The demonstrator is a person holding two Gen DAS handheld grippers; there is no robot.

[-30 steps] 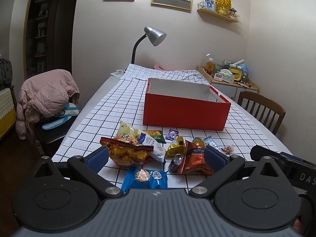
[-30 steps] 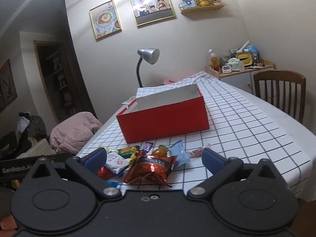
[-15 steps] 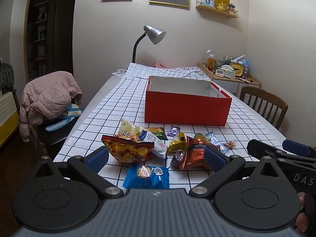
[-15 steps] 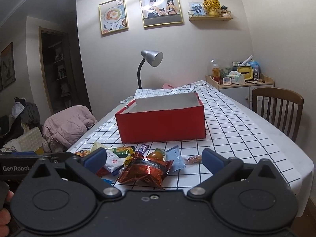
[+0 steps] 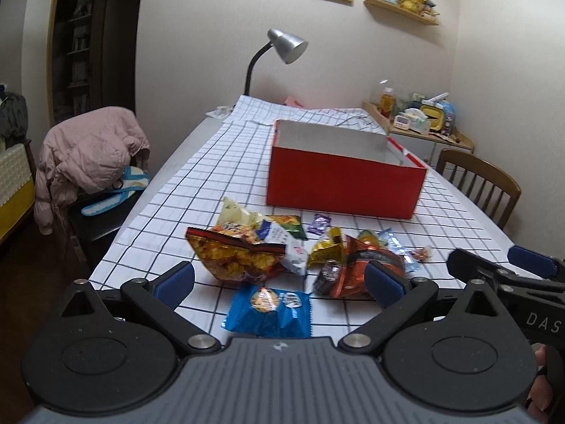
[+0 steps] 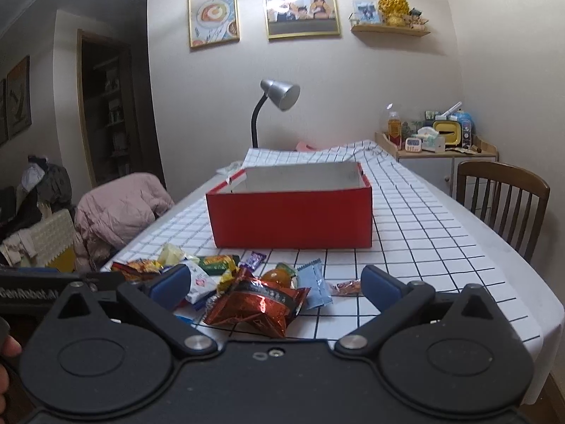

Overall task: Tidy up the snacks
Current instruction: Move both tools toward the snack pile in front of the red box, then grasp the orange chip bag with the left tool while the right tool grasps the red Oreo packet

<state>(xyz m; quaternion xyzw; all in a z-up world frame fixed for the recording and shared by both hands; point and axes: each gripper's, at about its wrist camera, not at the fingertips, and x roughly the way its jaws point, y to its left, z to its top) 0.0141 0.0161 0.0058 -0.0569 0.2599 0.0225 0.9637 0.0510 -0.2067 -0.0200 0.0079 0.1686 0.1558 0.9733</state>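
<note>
Both wrist cameras are sitting low at the near table edge, looking forward between spread jaws along the table. The left view is facing slightly rightward; the snack pile (image 5: pixel 296 251) is lying just beyond its jaws. The right view is facing straight ahead. Both are sharing the pile, the red box (image 6: pixel 289 212) well beyond the jaws, and the lamp (image 5: pixel 282 46).

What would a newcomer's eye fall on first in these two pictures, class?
First, the open red box standing mid-table on the black-and-white checked tablecloth. Next, the heap of bright snack packets lying loose in front of it, nearer the cameras. Framing the bottom of each view, the left hand-held gripper and right hand-held gripper stand open, holding nothing.
</note>
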